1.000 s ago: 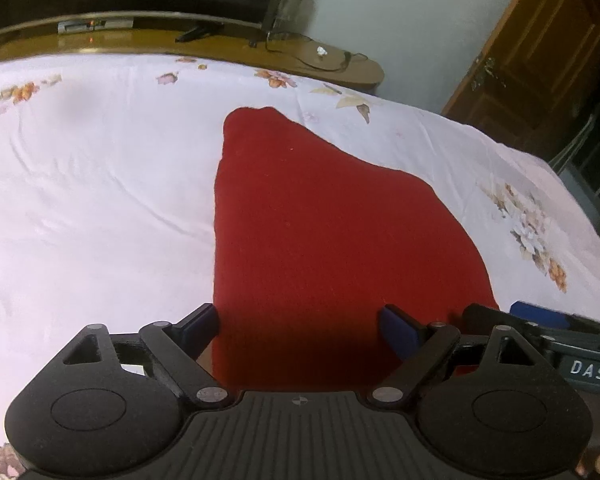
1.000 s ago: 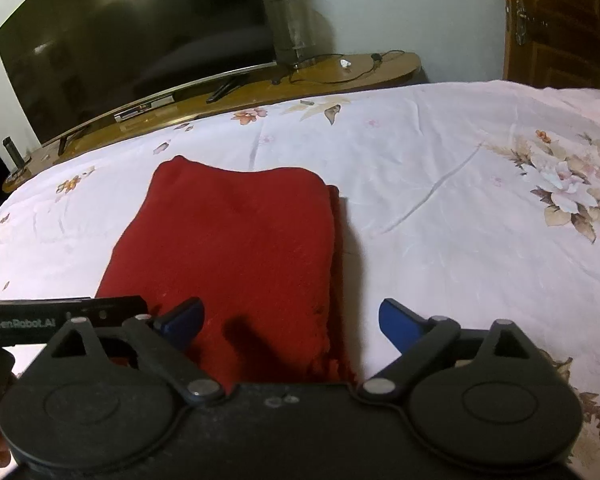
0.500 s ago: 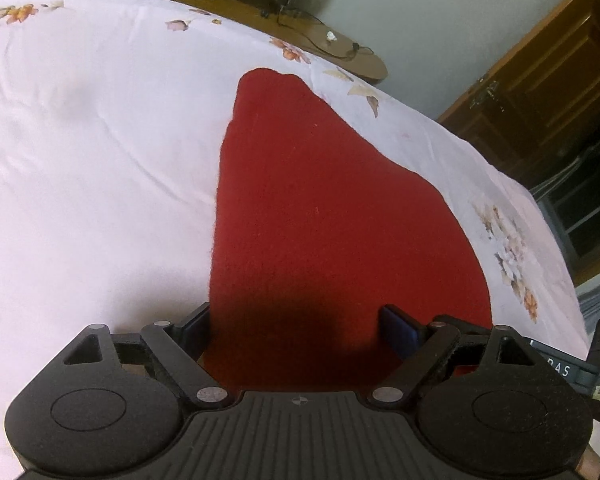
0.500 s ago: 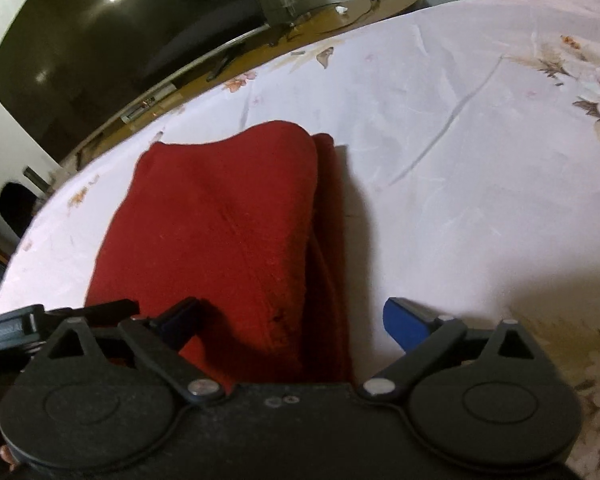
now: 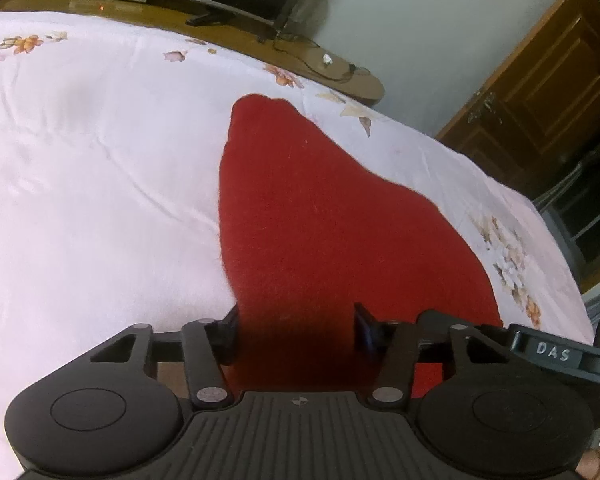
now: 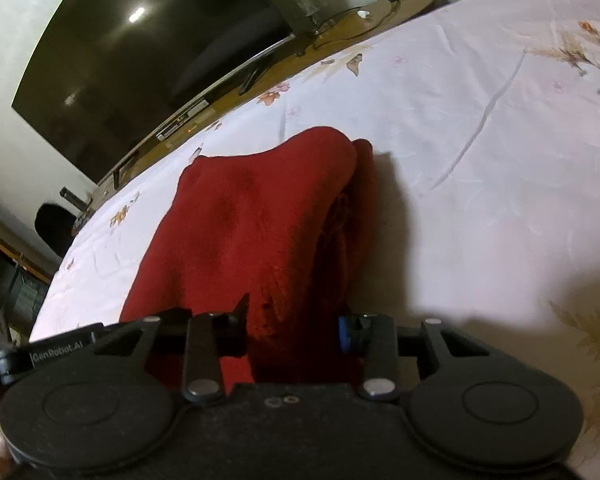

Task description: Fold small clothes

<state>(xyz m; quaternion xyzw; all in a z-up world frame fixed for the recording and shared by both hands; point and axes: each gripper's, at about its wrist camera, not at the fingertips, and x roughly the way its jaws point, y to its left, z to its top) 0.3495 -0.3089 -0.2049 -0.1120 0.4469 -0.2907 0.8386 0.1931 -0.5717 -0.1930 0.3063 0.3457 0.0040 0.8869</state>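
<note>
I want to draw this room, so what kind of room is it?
Most likely a bedroom. A red garment lies on a bed sheet with a flower print, a big dark television stands on a long wooden cabinet beyond it, and a wooden door is off to the side.

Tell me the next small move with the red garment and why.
Probably lift both near corners together and carry them toward the far edge. Both sets of jaws have just been closing: the left gripper and right gripper each pinch the near edge of the red garment, which lies partly folded on the floral bedsheet.
</note>
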